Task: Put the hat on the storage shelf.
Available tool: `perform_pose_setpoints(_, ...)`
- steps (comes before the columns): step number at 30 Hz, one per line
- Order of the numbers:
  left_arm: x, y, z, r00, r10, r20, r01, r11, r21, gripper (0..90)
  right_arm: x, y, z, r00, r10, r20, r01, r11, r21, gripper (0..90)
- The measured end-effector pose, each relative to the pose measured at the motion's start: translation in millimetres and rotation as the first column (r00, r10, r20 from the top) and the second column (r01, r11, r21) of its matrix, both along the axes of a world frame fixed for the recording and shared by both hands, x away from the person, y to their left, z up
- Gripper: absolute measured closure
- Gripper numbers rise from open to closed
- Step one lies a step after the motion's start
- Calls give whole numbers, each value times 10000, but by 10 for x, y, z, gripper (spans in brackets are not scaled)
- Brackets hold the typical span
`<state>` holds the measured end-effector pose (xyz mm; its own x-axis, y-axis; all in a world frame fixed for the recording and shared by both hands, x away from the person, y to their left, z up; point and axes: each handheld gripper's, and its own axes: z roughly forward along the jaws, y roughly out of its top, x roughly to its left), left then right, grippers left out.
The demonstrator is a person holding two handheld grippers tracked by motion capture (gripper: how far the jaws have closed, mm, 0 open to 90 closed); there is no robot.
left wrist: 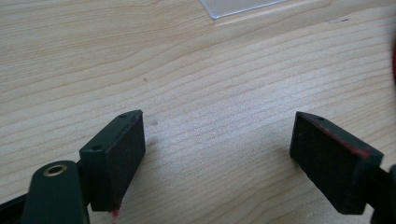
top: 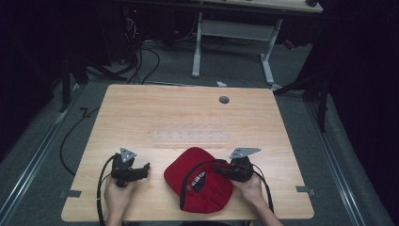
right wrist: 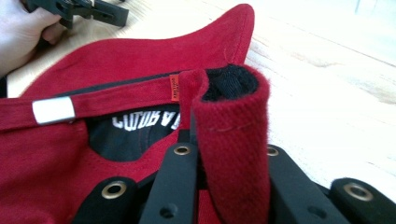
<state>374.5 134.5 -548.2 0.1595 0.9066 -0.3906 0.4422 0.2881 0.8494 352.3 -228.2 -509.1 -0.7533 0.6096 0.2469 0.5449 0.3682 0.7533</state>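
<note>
A red cap (top: 202, 181) lies upside down near the front edge of the wooden table (top: 141, 113), its black lining with white lettering facing up. My right gripper (top: 219, 168) comes in from the cap's right and is shut on a folded piece of its rim; in the right gripper view the red fabric (right wrist: 233, 135) stands pinched between the jaws of the right gripper (right wrist: 226, 151). Left of the cap, my left gripper (top: 143, 169) is held in a hand, apart from the cap. Its jaws stand open over bare wood in the left gripper view (left wrist: 219, 135), with nothing between them.
A clear plastic strip (top: 190, 136) lies flat on the table beyond the cap. A grey round grommet (top: 224, 100) sits near the far edge. Behind the table stands a white-legged desk (top: 230, 33), with cables (top: 141, 61) on the floor.
</note>
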Motion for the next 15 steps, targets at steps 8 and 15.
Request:
perform_pose_setpoints(8,1,-1,0,10000,10,-1,-10,10000,3,183,-30,-83,85,9995,-302,-71,305,9984,481,850)
perform_pose_setpoints(15,-4,-5,2,10000,-33,-6,33,10000,-5,183,-65,-187,181,9984,-556,-95,562,9944,897,851)
